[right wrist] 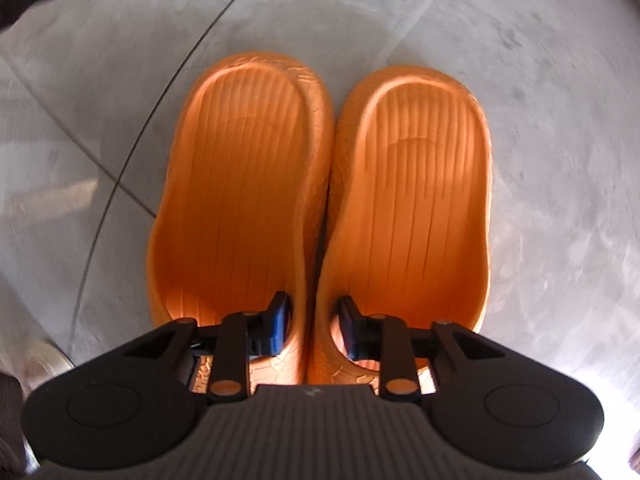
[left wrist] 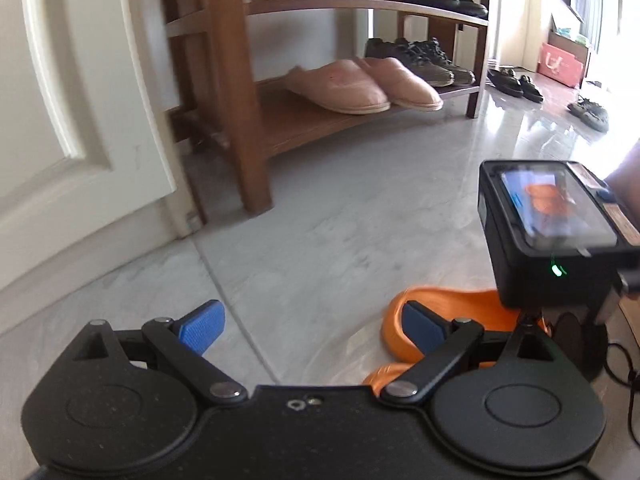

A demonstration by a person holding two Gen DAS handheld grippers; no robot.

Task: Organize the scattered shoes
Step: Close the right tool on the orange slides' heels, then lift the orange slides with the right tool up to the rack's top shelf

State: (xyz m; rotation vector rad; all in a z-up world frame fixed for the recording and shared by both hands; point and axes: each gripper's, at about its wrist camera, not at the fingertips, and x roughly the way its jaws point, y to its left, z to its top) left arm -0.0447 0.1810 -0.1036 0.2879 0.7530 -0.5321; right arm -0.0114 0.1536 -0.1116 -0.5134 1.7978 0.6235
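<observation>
Right tongs: right gripper (right wrist: 311, 326) points steeply down at the pair of orange slippers (right wrist: 320, 216); its 2 blue pads (right wrist: 280, 320) sit 1 inside each slipper, closed in on the 2 inner walls that stand side by side between them. Clamped on both inner walls, by my reading.
Left tongs: left gripper (left wrist: 308, 326) has its jaws wide apart, nothing between them, over bare grey floor (left wrist: 320, 220).
Slippers, place: on the floor, touching along their inner sides; in the right wrist view they run from the pads out to 12 o'clock, rounded ends farthest away.
Long axis: in line with the right gripper's pointing direction, so the pinch is across the pair, not along it.
Seen from the left: slippers lie at 4 o'clock of the left gripper, partly behind its right finger.
Nearer hand: right, already on the pair.
Shoe rack (left wrist: 240, 92): at 12 o'clock in the left view; lower shelf (left wrist: 296, 122) holds pink slippers (left wrist: 360, 86), with bare board left of them.
Judgement: next move is lifting both as 1 toward that bare board; 1 wall may slip.
</observation>
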